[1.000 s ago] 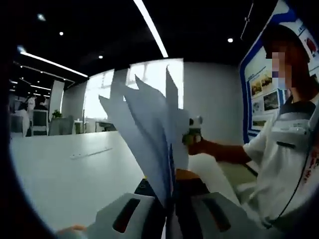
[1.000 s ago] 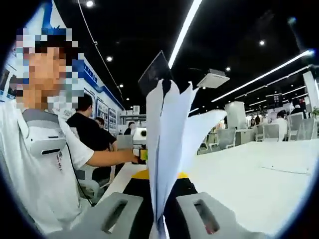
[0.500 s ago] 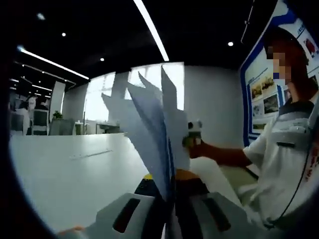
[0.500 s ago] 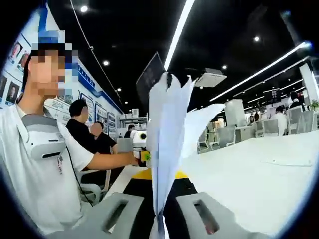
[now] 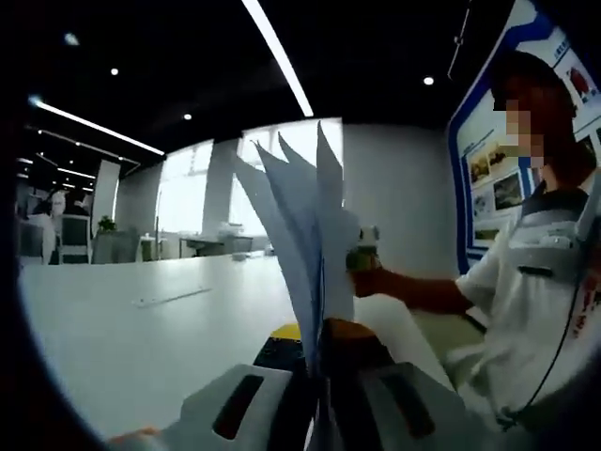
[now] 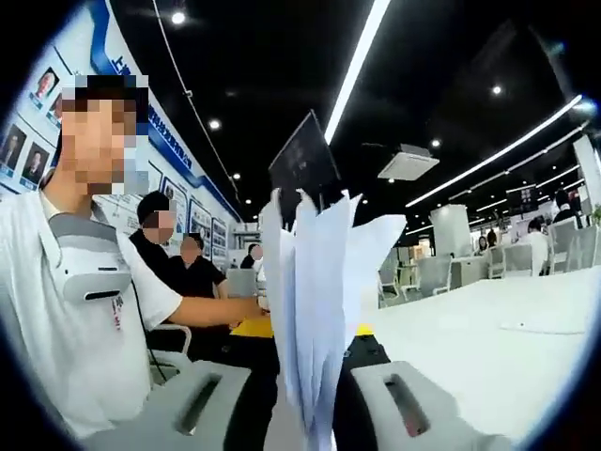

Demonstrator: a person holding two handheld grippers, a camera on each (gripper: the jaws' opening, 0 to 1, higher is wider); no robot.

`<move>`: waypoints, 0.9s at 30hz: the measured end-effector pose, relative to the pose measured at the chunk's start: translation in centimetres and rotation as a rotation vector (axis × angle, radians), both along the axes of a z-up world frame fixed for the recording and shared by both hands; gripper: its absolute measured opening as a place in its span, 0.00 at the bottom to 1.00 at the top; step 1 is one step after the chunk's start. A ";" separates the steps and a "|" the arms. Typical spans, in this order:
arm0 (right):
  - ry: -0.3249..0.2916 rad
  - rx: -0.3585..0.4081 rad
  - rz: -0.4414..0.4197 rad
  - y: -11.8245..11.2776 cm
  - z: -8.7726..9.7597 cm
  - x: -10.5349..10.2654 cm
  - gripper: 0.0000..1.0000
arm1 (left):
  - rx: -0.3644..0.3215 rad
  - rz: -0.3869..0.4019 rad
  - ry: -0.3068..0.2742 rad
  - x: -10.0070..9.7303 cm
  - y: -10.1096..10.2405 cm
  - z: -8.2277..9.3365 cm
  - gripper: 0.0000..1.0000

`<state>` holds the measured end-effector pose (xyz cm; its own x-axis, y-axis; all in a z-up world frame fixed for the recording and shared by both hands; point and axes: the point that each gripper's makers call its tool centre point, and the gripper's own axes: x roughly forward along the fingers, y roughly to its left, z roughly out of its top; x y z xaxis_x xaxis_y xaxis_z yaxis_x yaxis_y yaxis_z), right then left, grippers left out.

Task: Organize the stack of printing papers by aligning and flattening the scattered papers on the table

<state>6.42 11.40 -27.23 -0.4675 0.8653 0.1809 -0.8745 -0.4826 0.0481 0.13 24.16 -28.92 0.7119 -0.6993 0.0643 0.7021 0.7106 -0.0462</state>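
White tabletop [image 5: 122, 329] spreads under a dark ceiling with long strip lights in the left gripper view, with bright windows far behind. The left gripper [image 5: 315, 399] rises from the bottom edge, its two grey jaws clenched on the lower edge of a stack of printing papers [image 5: 310, 235]. The sheets stand on edge above the table and fan apart at the top, their corners uneven. Beyond them, the person's hand [image 5: 371, 277] carries the other gripper at the far edge of the stack. A person in a white shirt [image 5: 535, 310] sits at right. A thin strip [image 5: 169, 298] lies on the table well apart from the papers.

Across in the right gripper view, the same table [image 6: 470, 329] runs off to the right, with office chairs and people far away. The right gripper [image 6: 299, 413] also clamps the stack [image 6: 310, 291], which stands upright between its jaws, top corners splayed. Two other people [image 6: 183, 263] sit behind.

Judging by this, the step in hand is squaring the lifted stack. The next move probably calls for tapping the lower edge on the table so the sheets drop level, then laying them flat.

Compared with a second earlier, the fan looks narrower in the left gripper view, and the stack sits lower in the right gripper view.
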 end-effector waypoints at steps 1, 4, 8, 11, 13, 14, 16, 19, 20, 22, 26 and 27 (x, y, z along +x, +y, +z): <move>-0.006 -0.016 0.001 0.2 -0.6 -0.2 0.01 | -0.001 0.001 0.003 0.0 0.1 -0.3 0.06; -0.024 -0.010 0.013 0.1 -0.9 -0.3 0.00 | -0.019 0.000 -0.004 -0.2 0.1 -0.3 0.06; -0.050 -0.016 0.016 0.0 -0.2 -0.3 0.00 | -0.017 0.000 0.002 -0.4 0.0 0.0 0.06; -0.037 -0.028 0.002 0.1 -0.3 0.1 0.00 | -0.016 0.021 0.019 -0.2 0.2 -0.3 0.11; -0.021 -0.061 -0.025 0.3 -1.6 0.7 0.01 | 0.008 0.028 0.019 -0.3 0.1 -1.0 0.11; -0.021 -0.063 -0.015 0.1 -2.0 0.7 0.00 | 0.009 0.032 0.005 -0.5 0.1 -1.1 0.10; -0.015 -0.041 -0.010 -0.3 -2.1 0.5 0.00 | 0.003 0.026 -0.004 -0.8 -0.1 -1.0 0.08; -0.028 -0.041 0.002 -0.4 -1.8 0.0 0.00 | 0.004 0.023 -0.005 -0.8 0.1 -0.9 0.07; -0.047 -0.041 0.005 -0.4 -1.8 -0.1 0.00 | 0.012 0.026 -0.011 -0.9 0.2 -0.8 0.07; -0.055 -0.039 0.006 -0.6 -1.7 -0.2 0.00 | 0.026 0.034 -0.025 -1.1 0.3 -0.6 0.09; -0.043 -0.048 0.002 -0.9 -1.5 -0.2 0.00 | 0.020 0.052 -0.054 -1.8 1.0 0.1 0.09; -0.035 -0.054 0.001 -1.0 -1.4 -0.2 0.00 | 0.016 0.052 -0.053 -1.8 1.0 0.2 0.08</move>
